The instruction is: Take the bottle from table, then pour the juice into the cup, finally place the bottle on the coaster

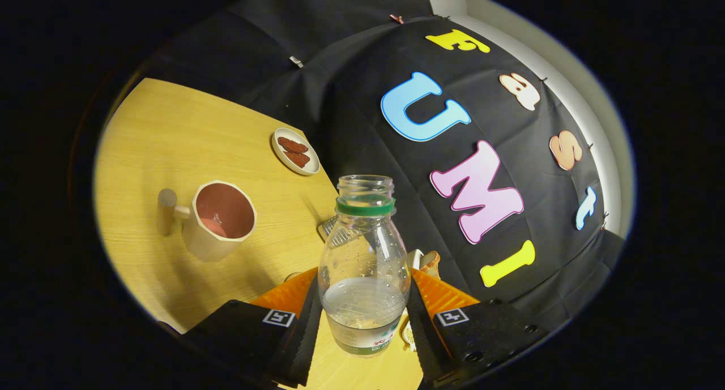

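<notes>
a: we have the jaws closed on the bottle (363,265), uncapped, low on its body.
b: so we can tip it toward the cup (220,219), far left on the table (158,135).

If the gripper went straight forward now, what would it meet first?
Nothing new: the gripper fingers already clamp the bottle. Beyond the bottle, the line seems to lead to the black cloth wall, though depth is unclear.

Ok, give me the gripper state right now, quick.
Gripper: shut on the clear plastic bottle with the green neck ring, one finger pressing each side; bottle uncapped, a little clear liquid at the bottom.
</notes>
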The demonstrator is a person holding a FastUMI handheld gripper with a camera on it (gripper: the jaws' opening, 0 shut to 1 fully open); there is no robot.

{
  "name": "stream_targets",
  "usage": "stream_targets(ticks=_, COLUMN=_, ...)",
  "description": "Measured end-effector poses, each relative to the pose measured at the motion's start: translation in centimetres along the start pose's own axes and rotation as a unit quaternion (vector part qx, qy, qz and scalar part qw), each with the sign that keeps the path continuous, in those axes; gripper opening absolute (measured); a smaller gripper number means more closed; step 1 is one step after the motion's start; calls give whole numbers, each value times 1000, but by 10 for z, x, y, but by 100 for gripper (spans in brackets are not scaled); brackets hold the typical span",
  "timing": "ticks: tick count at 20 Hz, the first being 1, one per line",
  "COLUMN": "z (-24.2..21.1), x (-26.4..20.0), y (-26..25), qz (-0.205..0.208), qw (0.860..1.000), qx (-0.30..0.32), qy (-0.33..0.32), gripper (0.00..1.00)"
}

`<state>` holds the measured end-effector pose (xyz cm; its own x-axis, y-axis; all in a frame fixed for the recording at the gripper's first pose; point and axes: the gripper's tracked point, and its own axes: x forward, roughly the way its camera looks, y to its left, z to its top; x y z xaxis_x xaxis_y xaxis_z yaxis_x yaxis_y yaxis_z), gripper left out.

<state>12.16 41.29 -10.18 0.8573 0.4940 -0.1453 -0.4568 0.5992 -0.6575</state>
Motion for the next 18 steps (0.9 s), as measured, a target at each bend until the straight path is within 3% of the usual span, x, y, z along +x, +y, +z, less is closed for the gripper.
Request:
stream_targets(ticks=5, z=8, x=11, y=15, qz=-4, qw=998, qx=-64, qy=3, gripper=75)
stream_targets(ticks=18, z=8, x=36, y=63, qz=42, qw=981, qx=-189, qy=-8, gripper=75)
